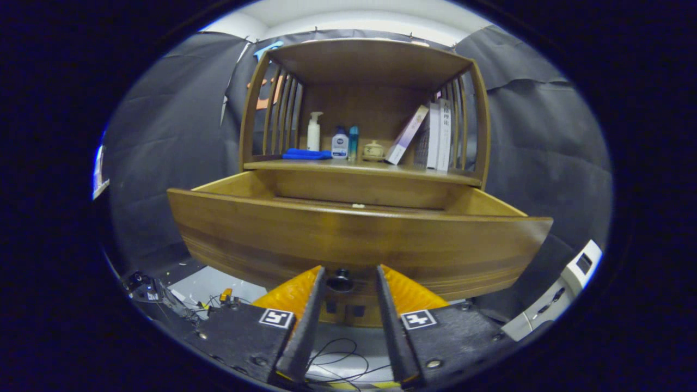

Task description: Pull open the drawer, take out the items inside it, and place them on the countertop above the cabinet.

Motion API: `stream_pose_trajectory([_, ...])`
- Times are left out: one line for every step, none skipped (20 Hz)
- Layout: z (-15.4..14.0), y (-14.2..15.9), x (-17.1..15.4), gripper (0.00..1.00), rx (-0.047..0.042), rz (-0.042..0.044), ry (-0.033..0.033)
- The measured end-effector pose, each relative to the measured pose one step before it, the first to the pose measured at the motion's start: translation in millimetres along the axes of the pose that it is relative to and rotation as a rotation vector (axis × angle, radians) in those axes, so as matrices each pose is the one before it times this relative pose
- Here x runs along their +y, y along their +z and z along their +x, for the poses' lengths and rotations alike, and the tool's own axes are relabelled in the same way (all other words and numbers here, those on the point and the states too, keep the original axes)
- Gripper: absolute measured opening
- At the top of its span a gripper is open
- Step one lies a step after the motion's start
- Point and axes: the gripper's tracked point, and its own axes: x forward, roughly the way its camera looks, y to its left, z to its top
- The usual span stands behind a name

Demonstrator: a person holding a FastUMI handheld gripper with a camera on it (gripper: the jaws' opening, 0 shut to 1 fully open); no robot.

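My gripper point(348, 279) sits low against the drawer point(359, 239) front, its two fingers flanking the dark round knob point(341, 281) with a gap showing on each side, so I read it as released, not clamped on anything. The drawer stands pulled well out of the cabinet, its long front board running crosswise to my fingers, and its open well lies above and beyond my fingertips, behind that board. From down here the front hides the drawer's floor; I make out just a small pale thing point(358, 206) peeking at the inner rim. The countertop point(305, 165) sits higher and farther back, already carrying bottles, a blue cloth and books. My next move, I judge, is up over the front board and down into the well.
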Motion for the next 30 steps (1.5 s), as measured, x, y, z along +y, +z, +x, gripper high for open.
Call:
stream_pose_trajectory([-3.58,7.53,-0.38,0.66,-0.01301,0.01014,0.00636])
stream_pose_trajectory([-5.44,9.66,-1.83,0.74,-0.01706,0.01316,0.00680])
stream_pose_trajectory([-3.48,10.04,-1.49,0.82,-0.01048,0.01014,0.00332])
stream_pose_trajectory([-3.64,9.50,-2.05,0.89,-0.01381,0.00822,0.00462])
stream_pose_trajectory([-3.04,11.94,2.01,0.98,-0.01455,0.00498,0.01526])
stream_pose_trajectory([-2.63,9.58,-0.92,0.99,-0.01017,0.00658,0.00533])
stream_pose_trajectory([-1.60,11.75,-2.05,1.00,-0.01169,0.00508,-0.00102])
stream_pose_trajectory([-0.18,12.94,-1.65,1.00,-0.01138,0.00022,0.00053])
stream_pose_trajectory([0.59,15.47,-0.56,1.00,-0.00936,0.00210,0.00402])
stream_pose_trajectory([1.42,11.92,-1.94,1.00,-0.00726,0.00346,-0.00323])
stream_pose_trajectory([3.02,16.45,-3.31,1.00,-0.00933,0.00176,-0.00922])
stream_pose_trajectory([4.93,15.77,-2.10,1.00,-0.01492,0.00043,-0.00355])
stream_pose_trajectory([5.51,16.37,-1.64,1.00,-0.01391,0.00504,0.00076])
stream_pose_trajectory([5.44,13.25,-1.66,1.00,-0.00656,0.01174,0.00042])
stream_pose_trajectory([7.56,13.61,-2.00,1.00,0.00127,0.01847,-0.00127])
stream_pose_trajectory([7.90,11.57,-1.21,1.00,0.00332,0.01467,0.00213])
stream_pose_trajectory([8.38,8.74,-0.57,1.00,0.01716,0.01554,0.00577])
stream_pose_trajectory([9.27,7.28,0.00,1.00,0.02079,0.01637,0.00553])
stream_pose_trajectory([10.21,7.61,-2.35,1.00,0.02368,0.01663,-0.00985])
stream_pose_trajectory([10.36,2.98,-3.16,1.00,0.03414,0.00603,-0.00957])
stream_pose_trajectory([11.83,1.94,-1.46,1.00,0.03879,-0.00413,-0.01439])
stream_pose_trajectory([12.83,-1.06,-0.74,0.99,0.04138,-0.01433,-0.01203])
stream_pose_trajectory([12.07,-6.40,0.81,0.98,0.06041,-0.02279,-0.00754])
stream_pose_trajectory([12.89,-6.02,2.54,0.99,0.05609,-0.01998,-0.00066])
stream_pose_trajectory([13.67,-7.13,3.43,0.98,0.05990,-0.00721,0.00256])
stream_pose_trajectory([12.60,-10.78,6.11,0.98,0.07274,-0.00080,0.00991])
stream_pose_trajectory([11.89,-10.26,5.62,0.98,0.07542,0.00813,0.01266])
stream_pose_trajectory([11.29,-7.82,5.27,0.98,0.06095,0.00393,0.01952])
stream_pose_trajectory([11.39,-4.75,1.83,0.98,0.04410,0.00390,-0.00296])
stream_pose_trajectory([13.37,-3.58,-0.53,0.98,0.03511,-0.00219,-0.01163])
